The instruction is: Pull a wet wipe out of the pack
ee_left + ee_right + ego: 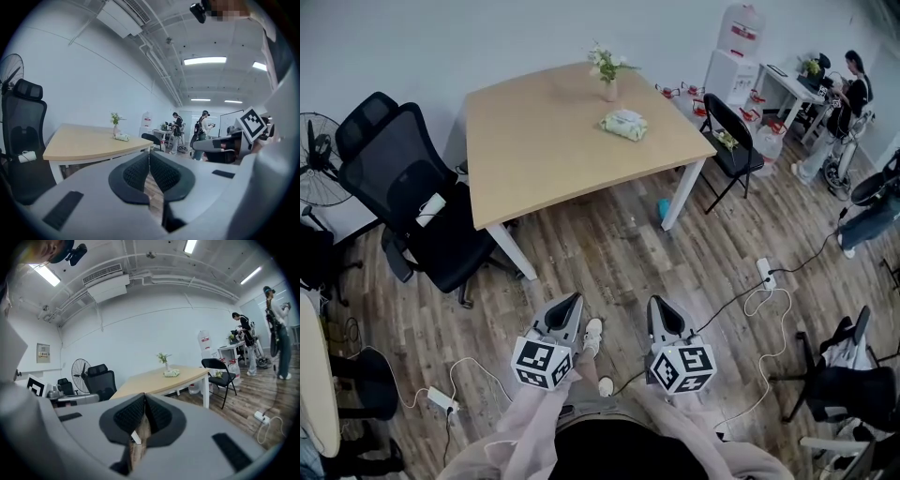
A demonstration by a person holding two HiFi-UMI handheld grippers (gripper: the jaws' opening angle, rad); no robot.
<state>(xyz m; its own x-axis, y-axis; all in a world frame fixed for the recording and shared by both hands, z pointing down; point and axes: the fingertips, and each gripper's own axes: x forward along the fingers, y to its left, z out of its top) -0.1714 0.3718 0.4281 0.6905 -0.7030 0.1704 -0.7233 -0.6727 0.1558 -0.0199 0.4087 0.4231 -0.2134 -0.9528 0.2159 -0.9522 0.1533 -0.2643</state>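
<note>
The wet wipe pack [623, 125], pale green and soft, lies on the far right part of the wooden table [544, 141], beside a small vase of flowers [607, 80]. Both grippers are held low over the wood floor, well short of the table. My left gripper [570, 302] and right gripper [660, 306] point toward the table side by side. In the left gripper view the jaws [149, 153] are shut with nothing in them, and the pack [123, 137] is far off. The right gripper's jaws [144, 395] are also shut, with the pack [171, 373] distant on the table.
A black office chair [412, 202] stands left of the table and a black folding chair [733, 141] at its right corner. A fan [319, 173] is at far left. Power strips [766, 272] and cables lie on the floor. People stand by desks at the back right [848, 103].
</note>
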